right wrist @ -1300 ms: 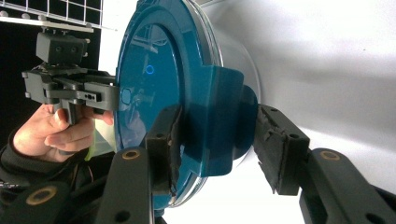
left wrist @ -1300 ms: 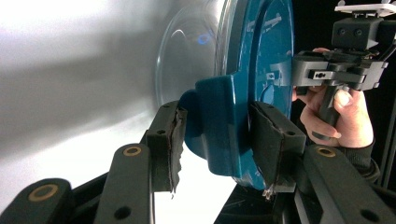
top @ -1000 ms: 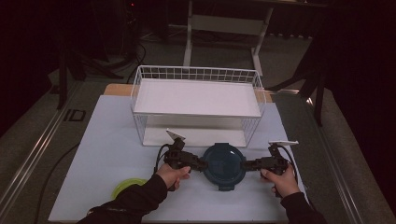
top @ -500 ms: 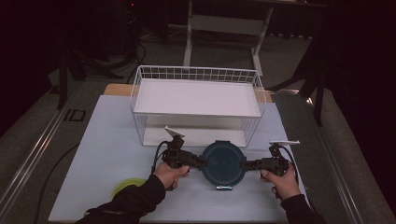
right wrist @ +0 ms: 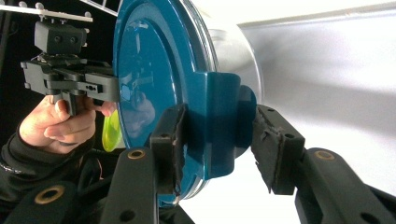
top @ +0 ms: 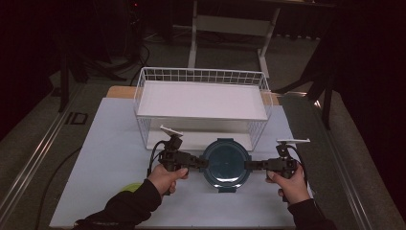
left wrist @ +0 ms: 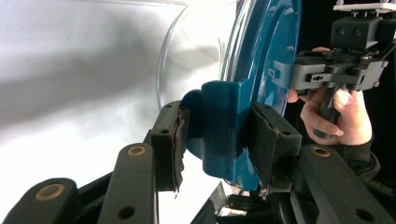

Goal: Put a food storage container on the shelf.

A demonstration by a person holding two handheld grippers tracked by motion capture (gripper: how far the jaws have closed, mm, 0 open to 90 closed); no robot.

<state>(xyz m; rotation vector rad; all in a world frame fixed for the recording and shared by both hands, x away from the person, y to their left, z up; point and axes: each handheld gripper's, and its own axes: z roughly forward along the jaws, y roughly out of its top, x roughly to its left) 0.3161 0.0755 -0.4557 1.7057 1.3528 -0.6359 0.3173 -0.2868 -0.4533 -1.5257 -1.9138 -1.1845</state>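
Two-handed carry of a lidded bowl

The round clear glass bowl with teal plastic lid (top: 225, 165) hangs between left gripper (top: 200, 163) and right gripper (top: 250, 165), each clamped on a side latch; keep both hands level, rising together.

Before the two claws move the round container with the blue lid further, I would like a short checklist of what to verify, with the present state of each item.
1. Left claw around the lid's side latch: ok, one pad each side.
2. Right claw on the opposite latch: cannot tell, its right pad stands off the latch.
3. Container level between both claws: ok in the high view.
4. Lid latched all around: cannot tell.
5. Wire basket behind the container, top tray bare: ok.
6. Yellow-green object near left sleeve, apart from container: ok.
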